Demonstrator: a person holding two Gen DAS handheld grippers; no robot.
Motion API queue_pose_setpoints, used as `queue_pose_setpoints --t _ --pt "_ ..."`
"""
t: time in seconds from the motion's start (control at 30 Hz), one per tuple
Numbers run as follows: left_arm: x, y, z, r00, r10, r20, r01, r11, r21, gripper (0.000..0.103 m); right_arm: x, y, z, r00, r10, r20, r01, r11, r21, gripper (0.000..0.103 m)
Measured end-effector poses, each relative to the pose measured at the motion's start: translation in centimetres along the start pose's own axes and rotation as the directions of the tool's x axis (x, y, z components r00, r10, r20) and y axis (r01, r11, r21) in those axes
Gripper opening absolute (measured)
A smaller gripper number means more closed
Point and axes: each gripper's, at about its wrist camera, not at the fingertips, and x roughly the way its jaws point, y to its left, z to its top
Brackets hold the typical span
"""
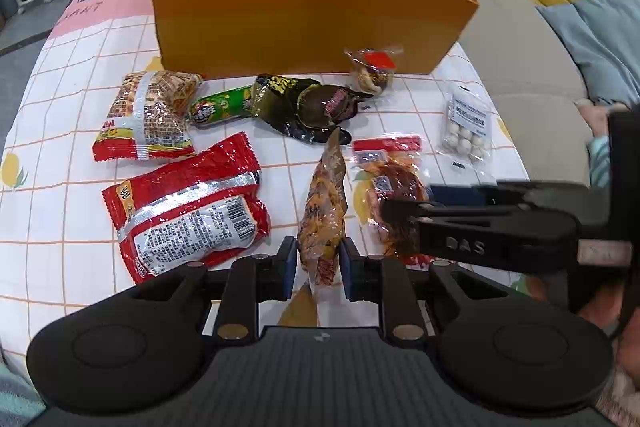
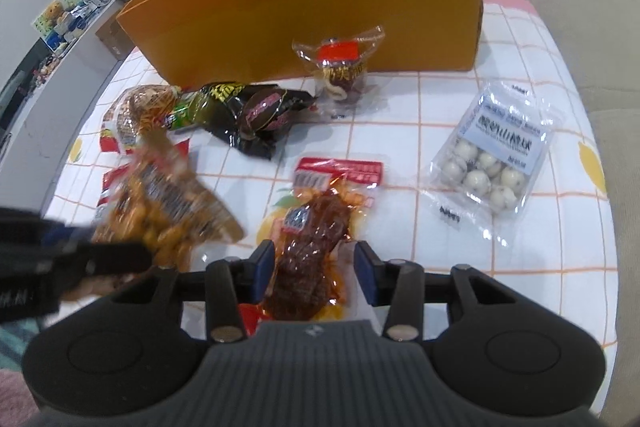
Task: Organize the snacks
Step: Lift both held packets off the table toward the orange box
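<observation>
My left gripper [image 1: 318,259] is shut on a long clear pouch of yellow-orange snack [image 1: 322,211], held on edge above the table; it shows blurred in the right wrist view [image 2: 168,203]. My right gripper [image 2: 314,273] stands open around the near end of a clear pouch of dark red meat [image 2: 316,239] lying on the cloth, pads apart from it; the pouch also shows in the left wrist view [image 1: 394,195]. The open orange box [image 1: 304,19] stands behind the snacks, its inside white.
On the checked tablecloth [image 1: 48,187] lie two red packets [image 1: 188,211] [image 1: 148,115], a green stick pack [image 1: 220,105], a black pouch [image 1: 312,103], a small clear pack [image 1: 374,69] by the box and a bag of white balls [image 2: 492,163]. A sofa [image 1: 520,39] lies right.
</observation>
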Motion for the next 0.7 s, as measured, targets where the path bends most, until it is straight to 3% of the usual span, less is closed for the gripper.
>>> queue_pose_setpoints --t 0.07,0.33,0.53,0.7 --pt "0.1 -0.3 0.1 1.0 0.003 0.001 -0.003 1.0 0.026 0.024 0.4 0.7 0.1 1.0 -0.009 0.01 0.009 1.0 -0.028 0.059" --pt "0.8 -0.1 0.9 0.998 -0.067 0.0 0.067 0.998 -0.015 0.026 1.4 3.7 -1.2 0.993 -0.107 0.059 0.119 0.948 -0.294 0.064" --pt "0.9 -1.5 1.5 0.996 -0.086 0.032 0.085 0.996 0.03 0.038 1.2 3.4 -1.4 0.993 -0.1 0.066 0.115 0.944 -0.309 0.058" --pt "1.5 -2.1 2.0 0.997 -0.052 0.053 0.05 0.998 0.035 0.049 1.2 3.6 -1.6 0.994 -0.09 0.065 0.107 0.937 -0.333 0.055"
